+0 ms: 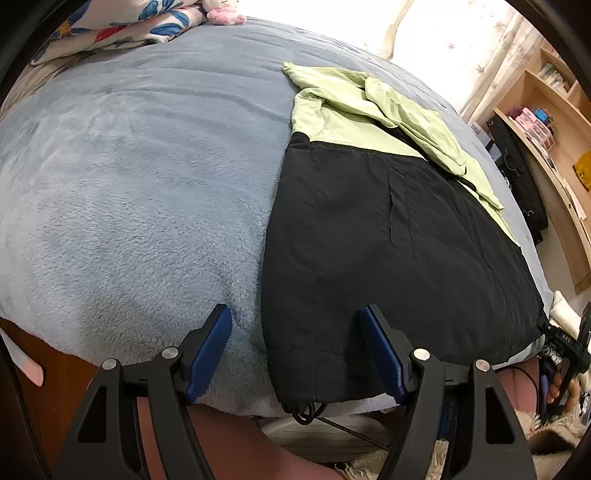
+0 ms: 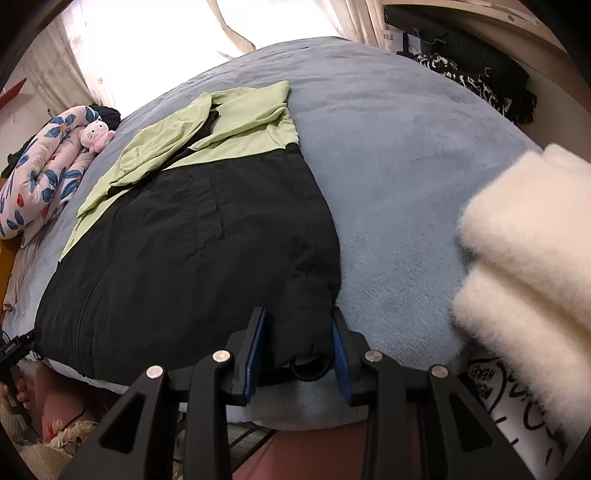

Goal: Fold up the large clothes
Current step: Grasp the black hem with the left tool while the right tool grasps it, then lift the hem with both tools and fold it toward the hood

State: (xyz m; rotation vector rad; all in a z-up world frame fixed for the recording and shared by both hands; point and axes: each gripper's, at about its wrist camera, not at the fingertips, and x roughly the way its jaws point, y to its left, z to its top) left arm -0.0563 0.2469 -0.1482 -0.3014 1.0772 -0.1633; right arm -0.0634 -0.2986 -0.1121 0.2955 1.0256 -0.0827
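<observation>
A large jacket (image 1: 369, 240) (image 2: 184, 240), black below and light green at the top, lies flat on a blue fleece blanket (image 1: 129, 184) (image 2: 388, 166) with its hem at the near bed edge. My left gripper (image 1: 295, 314) is open and straddles the hem's left corner, with its blue pads (image 1: 210, 347) clear of the cloth. A black cord loop (image 1: 303, 408) hangs from that corner. My right gripper (image 2: 298, 314) is shut on the bunched right hem corner, where another cord loop (image 2: 308, 367) hangs between the pads.
A floral quilt (image 1: 122, 29) (image 2: 40, 184) and a pink plush toy (image 1: 221, 14) (image 2: 96, 136) lie at the head of the bed. A white fluffy garment (image 2: 524, 266) sits at the near right. Wooden shelves (image 1: 554, 122) and dark hanging clothes (image 2: 480, 74) border the far side.
</observation>
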